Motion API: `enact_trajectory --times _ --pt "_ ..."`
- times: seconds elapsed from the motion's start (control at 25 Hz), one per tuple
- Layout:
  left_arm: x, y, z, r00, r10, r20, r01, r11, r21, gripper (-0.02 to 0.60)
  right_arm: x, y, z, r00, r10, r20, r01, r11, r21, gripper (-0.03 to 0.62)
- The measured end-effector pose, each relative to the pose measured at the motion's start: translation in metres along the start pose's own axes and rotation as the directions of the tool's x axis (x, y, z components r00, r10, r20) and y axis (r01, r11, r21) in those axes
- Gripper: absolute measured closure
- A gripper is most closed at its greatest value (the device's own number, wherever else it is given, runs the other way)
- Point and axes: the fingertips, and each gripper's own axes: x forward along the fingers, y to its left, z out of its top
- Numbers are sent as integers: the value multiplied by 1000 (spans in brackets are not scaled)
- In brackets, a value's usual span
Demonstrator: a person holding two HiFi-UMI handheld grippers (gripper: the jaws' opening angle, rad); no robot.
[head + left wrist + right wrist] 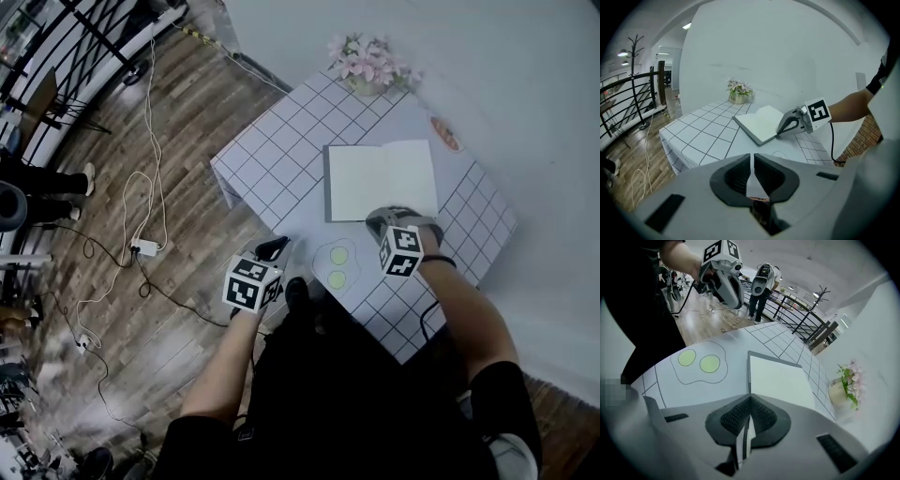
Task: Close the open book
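Right hand-held gripper (384,219) is pinched shut on the white open paper book (375,178) at 5 o'clock; light, floppy leaves are expected.

Pink flowers (367,62) sit at the far corner of the checked table (272,159), a fried-egg print (337,266) lies near its front edge, and white cables (141,211) trail across the wooden floor (192,112).

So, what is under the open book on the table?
The open book lies on the checked tablecloth, which shows all round it. The right gripper is shut on its near edge. Whether anything thin lies beneath cannot be seen: the pages cover that spot.
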Motion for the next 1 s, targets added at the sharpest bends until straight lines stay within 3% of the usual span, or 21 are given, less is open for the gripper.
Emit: enact_trajectory --times 0.28,0.44,0.52,0.6,0.72,1.0 --pt "6 -3 5 1000 -11 -9 11 1000 16 549 -6 -30 -11 977 -212 -25 212 977 12 589" --pt "7 -4 4 1000 -10 -21 10 1000 19 549 -6 -47 -18 957 -286 -45 288 956 50 466" --pt "6 -3 3 1000 -5 -25 6 1000 18 549 -4 -51 -18 953 -298 -47 301 952 59 441" --pt "6 -2 1 1000 0 -29 1 1000 16 549 -2 -51 -19 951 -306 -47 308 949 64 469" --pt "7 -1 -1 999 3 -35 -3 1000 13 549 2 -53 -26 949 -310 -61 314 947 70 588" --pt "11 -3 -4 999 8 -48 -8 1000 9 549 -3 -64 -46 943 -327 -61 333 925 184 591"
